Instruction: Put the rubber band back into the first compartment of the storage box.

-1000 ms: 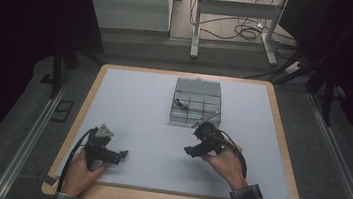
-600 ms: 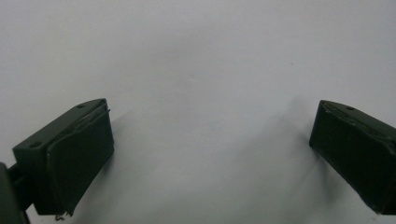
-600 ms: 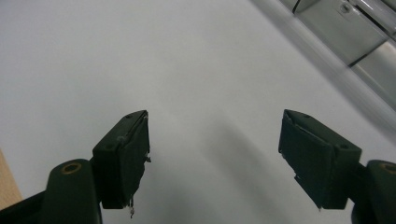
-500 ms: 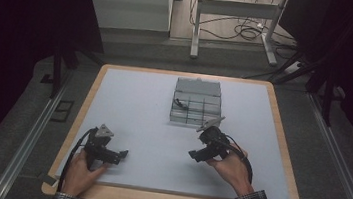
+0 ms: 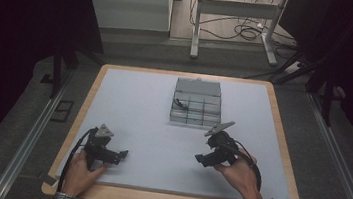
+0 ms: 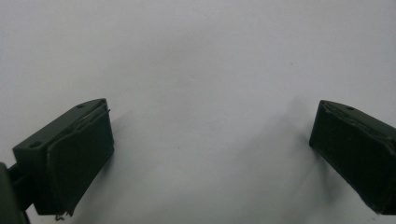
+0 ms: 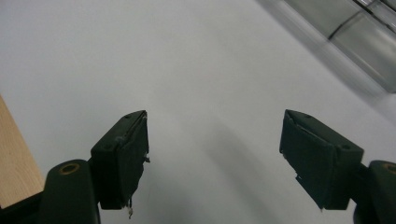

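Working near the clear compartment box [image 5: 197,103], the person is holding both tongs low over the pale table mat [image 5: 137,120], and neither one is carrying anything. The right gripper [image 5: 201,159] is lying near the front right of the mat, its jaws standing wide apart and empty, as the right gripper view is showing. The left gripper [image 5: 122,154] is resting at the front left, its jaws likewise spread wide over bare mat with nothing between them.

The box is sitting at the middle of the mat's far half, its lid folded back on the far side. It is lying beyond the right gripper and slightly to that gripper's left, near but not touching; one corner of it [image 7: 355,32] is appearing at the top right of the right gripper view. It is well apart from the left gripper. A small dark item [image 5: 179,103] is lying in a compartment on the box's left side; what it is cannot be told.

To do the step in hand well, judged as a reach toward the box: keep the jaws open, be turning the right gripper until it is facing the box squarely, and be lowering straight into one compartment without striking the dividers. Avoid pushing the light box across the mat.
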Tool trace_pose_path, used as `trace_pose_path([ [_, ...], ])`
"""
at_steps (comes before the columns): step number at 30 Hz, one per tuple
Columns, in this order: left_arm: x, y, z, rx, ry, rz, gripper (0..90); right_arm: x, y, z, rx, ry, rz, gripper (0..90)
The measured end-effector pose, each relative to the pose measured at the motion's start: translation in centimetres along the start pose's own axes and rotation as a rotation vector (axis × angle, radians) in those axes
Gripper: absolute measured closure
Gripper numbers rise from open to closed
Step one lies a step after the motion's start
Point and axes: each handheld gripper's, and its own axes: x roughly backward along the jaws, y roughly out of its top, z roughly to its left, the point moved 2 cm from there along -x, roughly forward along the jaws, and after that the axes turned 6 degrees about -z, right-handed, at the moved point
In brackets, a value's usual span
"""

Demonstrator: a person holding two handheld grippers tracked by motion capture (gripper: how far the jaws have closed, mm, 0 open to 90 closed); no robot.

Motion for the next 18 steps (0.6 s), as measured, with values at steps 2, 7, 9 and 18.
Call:
trace_pose_path([
  [2,0.0,0.0,0.0,0.0,0.0,0.0,0.0,0.4,-0.3,-0.1,-0.003,-0.005,-0.001,23.9],
  [7,0.0,0.0,0.0,0.0,0.0,0.001,0.0,1.3,-1.0,-0.3,-0.015,-0.02,-0.011,23.8],
  [9,0.0,0.0,0.0,0.0,0.0,0.001,0.0,1.6,-1.3,-0.4,-0.02,-0.027,-0.011,23.8],
  [18,0.0,0.0,0.0,-0.006,-0.001,0.005,0.0,3.0,-2.8,-0.8,-0.037,-0.052,-0.029,23.8],
])
